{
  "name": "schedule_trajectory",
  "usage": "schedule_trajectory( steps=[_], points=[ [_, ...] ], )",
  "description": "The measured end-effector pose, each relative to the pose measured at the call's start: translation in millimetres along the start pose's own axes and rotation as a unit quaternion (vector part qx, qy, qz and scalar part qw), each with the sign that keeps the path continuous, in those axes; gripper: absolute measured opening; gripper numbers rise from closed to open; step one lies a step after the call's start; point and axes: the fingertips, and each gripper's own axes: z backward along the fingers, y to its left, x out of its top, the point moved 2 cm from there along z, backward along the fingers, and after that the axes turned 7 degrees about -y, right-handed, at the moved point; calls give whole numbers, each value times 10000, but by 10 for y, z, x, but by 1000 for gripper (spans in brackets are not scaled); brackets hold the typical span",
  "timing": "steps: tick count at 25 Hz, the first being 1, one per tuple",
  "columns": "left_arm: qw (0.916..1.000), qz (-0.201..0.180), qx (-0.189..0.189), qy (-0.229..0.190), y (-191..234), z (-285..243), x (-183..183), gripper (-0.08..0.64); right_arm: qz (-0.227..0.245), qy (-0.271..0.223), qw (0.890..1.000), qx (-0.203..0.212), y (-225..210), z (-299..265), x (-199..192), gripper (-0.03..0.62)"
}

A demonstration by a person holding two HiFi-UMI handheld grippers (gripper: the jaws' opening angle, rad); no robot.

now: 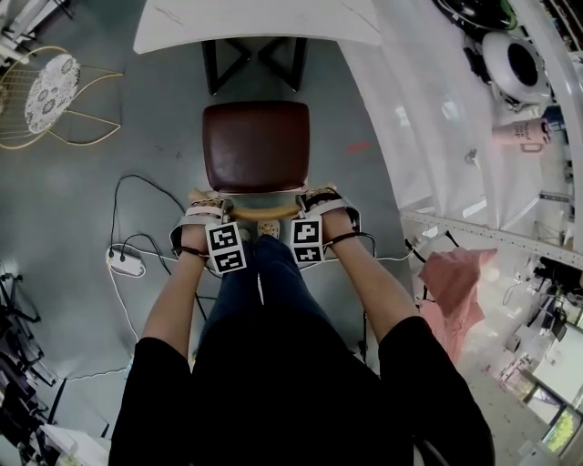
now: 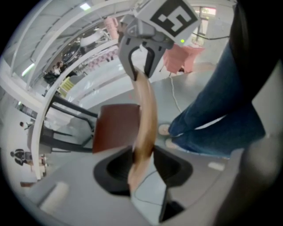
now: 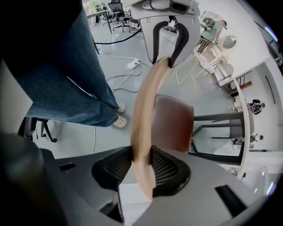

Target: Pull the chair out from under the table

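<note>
The chair has a dark brown seat and a curved wooden backrest rail. It stands on the grey floor just in front of the white table, with the seat out from under the tabletop. My left gripper is shut on the rail's left end, and my right gripper on its right end. In the left gripper view the rail runs between that gripper's pads, which press on it. In the right gripper view the rail is pinched the same way by the right gripper.
The person's legs in jeans stand right behind the chair. A power strip with cables lies on the floor at left. A gold wire chair stands far left. A white counter and a pink cloth are at right.
</note>
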Motion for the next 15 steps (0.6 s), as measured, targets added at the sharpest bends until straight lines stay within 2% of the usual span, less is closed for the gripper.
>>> schedule_trajectory(
  steps=[8,15],
  points=[
    [9998,-134,-58,-117,-344,71,26,153,-168,153,9997,28,366,62,133,140],
    [9997,-9,-164,-204,-587,119,60,150,-209,202,9995,106,587,101,202,140]
  ],
)
